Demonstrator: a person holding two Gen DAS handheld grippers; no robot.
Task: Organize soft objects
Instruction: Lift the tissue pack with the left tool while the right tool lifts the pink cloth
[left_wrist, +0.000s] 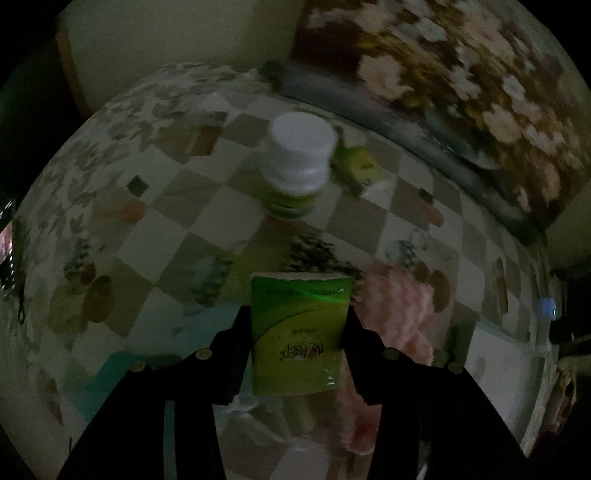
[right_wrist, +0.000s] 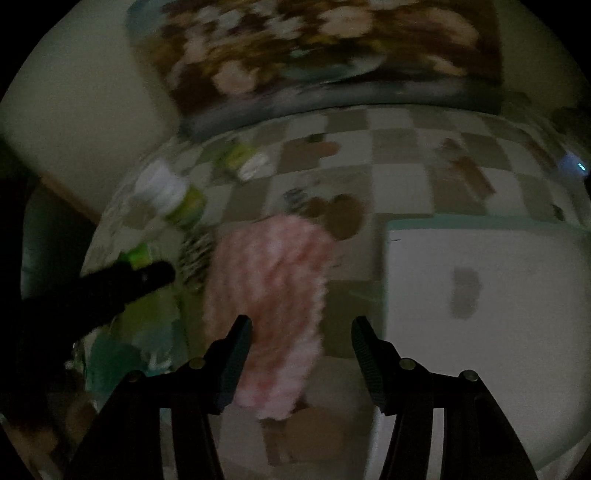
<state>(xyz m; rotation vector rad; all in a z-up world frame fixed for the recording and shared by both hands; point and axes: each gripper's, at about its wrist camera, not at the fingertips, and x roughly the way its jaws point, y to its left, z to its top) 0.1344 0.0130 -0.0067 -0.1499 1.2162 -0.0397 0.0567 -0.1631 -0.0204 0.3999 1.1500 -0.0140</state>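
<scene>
Left tongs (left_wrist: 298, 332) clamping glossy green tissue pack (left_wrist: 299, 332), right tongs (right_wrist: 301, 354) spread over fluffy pink cloth (right_wrist: 269, 295)

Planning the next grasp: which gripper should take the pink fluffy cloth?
Right. The right gripper is open, with the pink fluffy cloth directly ahead between its fingers. The left gripper is shut on the green tissue pack.
</scene>
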